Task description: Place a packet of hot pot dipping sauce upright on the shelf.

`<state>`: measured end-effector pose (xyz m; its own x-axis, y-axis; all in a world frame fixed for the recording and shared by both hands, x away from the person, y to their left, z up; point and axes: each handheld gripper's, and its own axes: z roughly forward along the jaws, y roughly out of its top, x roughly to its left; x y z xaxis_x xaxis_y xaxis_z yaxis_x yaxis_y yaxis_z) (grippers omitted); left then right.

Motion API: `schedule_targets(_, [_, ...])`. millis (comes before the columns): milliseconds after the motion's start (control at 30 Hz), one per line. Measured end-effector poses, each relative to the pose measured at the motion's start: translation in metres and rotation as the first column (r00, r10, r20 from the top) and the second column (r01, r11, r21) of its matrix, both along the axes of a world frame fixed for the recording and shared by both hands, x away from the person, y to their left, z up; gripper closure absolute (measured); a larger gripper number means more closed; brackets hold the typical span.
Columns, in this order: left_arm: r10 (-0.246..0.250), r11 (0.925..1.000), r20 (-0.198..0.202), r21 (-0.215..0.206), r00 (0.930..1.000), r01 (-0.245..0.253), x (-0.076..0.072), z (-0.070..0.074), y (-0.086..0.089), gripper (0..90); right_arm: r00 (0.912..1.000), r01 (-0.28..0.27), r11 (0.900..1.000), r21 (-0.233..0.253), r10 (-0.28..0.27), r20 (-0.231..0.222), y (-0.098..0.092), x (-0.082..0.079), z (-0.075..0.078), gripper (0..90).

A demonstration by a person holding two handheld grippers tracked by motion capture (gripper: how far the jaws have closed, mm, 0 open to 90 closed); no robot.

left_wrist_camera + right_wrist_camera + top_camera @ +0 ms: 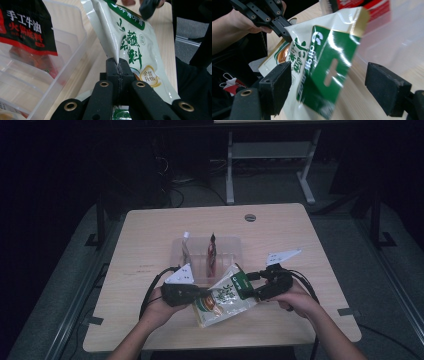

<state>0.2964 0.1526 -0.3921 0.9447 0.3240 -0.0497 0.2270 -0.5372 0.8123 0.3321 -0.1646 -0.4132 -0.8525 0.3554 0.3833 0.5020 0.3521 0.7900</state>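
while the left gripper (119, 65) pinches the side edge of the green and white sauce pouch (130, 42) with jaws closed tight, pouch lifted over the table (150, 230) just before the clear rack (231, 245), right gripper (329, 87) jaws wide apart around its green top, not pressing it

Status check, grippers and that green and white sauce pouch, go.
Left gripper shut on the pouch's side seam. Right gripper open, jaws astride its green top. Clear rack bin just behind it, two packets standing inside.
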Motion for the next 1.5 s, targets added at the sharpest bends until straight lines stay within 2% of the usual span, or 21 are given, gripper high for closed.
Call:
schedule_targets(100, [-0.003,1.0000,0.001,-0.007,1.0000,0.003,0.000,0.001,0.001,89.8,0.9998,-0.015,1.000,-0.007,0.015,-0.011,0.007,0.000,-0.003,21.5])
schedule_targets(200, [-0.013,0.9999,0.004,-0.011,0.9999,0.013,-0.001,0.002,0.000,89.8,0.9988,-0.041,0.999,-0.019,0.040,-0.028,0.010,-0.003,-0.007,26.1])
schedule_targets(267, [-0.018,0.9998,0.006,-0.003,0.9998,0.018,-0.002,0.001,-0.002,89.8,0.9977,-0.042,0.999,0.018,0.043,-0.053,0.009,-0.005,-0.010,33.3])
schedule_targets(500, [-0.011,0.9999,-0.002,-0.002,0.9999,0.011,0.000,-0.002,-0.002,89.8,0.9976,-0.044,0.998,0.035,0.046,-0.052,0.006,-0.007,-0.009,54.6])
schedule_targets(533, [-0.011,0.9999,-0.002,-0.002,0.9999,0.011,0.000,-0.002,-0.002,89.8,0.9976,-0.044,0.998,0.035,0.046,-0.052,0.006,-0.007,-0.009,54.6])
schedule_targets(567, [-0.013,0.9999,0.001,0.002,0.9999,0.013,0.000,-0.002,-0.002,89.8,0.9976,-0.049,0.998,0.040,0.051,-0.047,0.005,-0.008,-0.009,59.3])
schedule_targets(700, [-0.008,1.0000,-0.004,-0.001,1.0000,0.008,0.002,-0.003,-0.001,89.7,0.9960,-0.066,0.996,0.059,0.069,-0.057,0.005,-0.009,-0.008,66.4])
schedule_targets(767, [-0.005,1.0000,-0.009,-0.004,1.0000,0.005,0.002,-0.004,-0.001,89.7,0.9956,-0.071,0.996,0.060,0.074,-0.057,0.005,-0.009,-0.008,67.9])
schedule_targets(833, [-0.007,0.9999,-0.006,0.008,1.0000,0.007,0.004,-0.006,-0.001,89.7,0.9927,-0.097,0.994,0.051,0.100,-0.067,0.007,-0.011,-0.008,74.2])
schedule_targets(1100, [-0.003,1.0000,-0.015,0.007,0.9999,0.003,0.008,-0.010,0.001,89.5,0.9898,-0.127,0.990,0.056,0.130,-0.058,0.009,-0.012,-0.009,84.3])
schedule_targets(1200, [-0.001,1.0000,-0.023,0.001,0.9997,0.001,0.009,-0.011,0.002,89.5,0.9887,-0.134,0.989,0.068,0.138,-0.058,0.010,-0.014,-0.008,83.5])
schedule_targets(1300, [0.001,1.0000,-0.020,-0.008,0.9998,-0.001,0.008,-0.011,0.002,89.5,0.9869,-0.140,0.986,0.093,0.147,-0.067,0.009,-0.014,-0.007,83.0])
schedule_targets(1400, [0.005,0.9999,-0.023,-0.014,0.9997,-0.005,0.008,-0.012,0.002,89.4,0.9874,-0.142,0.984,0.106,0.148,-0.055,0.009,-0.015,-0.007,85.2])
schedule_targets(1433, [0.010,0.9998,-0.032,-0.017,0.9994,-0.010,0.008,-0.013,0.002,89.4,0.9867,-0.142,0.981,0.130,0.151,-0.060,0.010,-0.017,-0.005,87.2])
schedule_targets(1500, [0.009,0.9998,-0.042,-0.017,0.9991,-0.010,0.009,-0.014,0.001,89.3,0.9864,-0.150,0.979,0.140,0.158,-0.046,0.012,-0.019,-0.004,87.8])
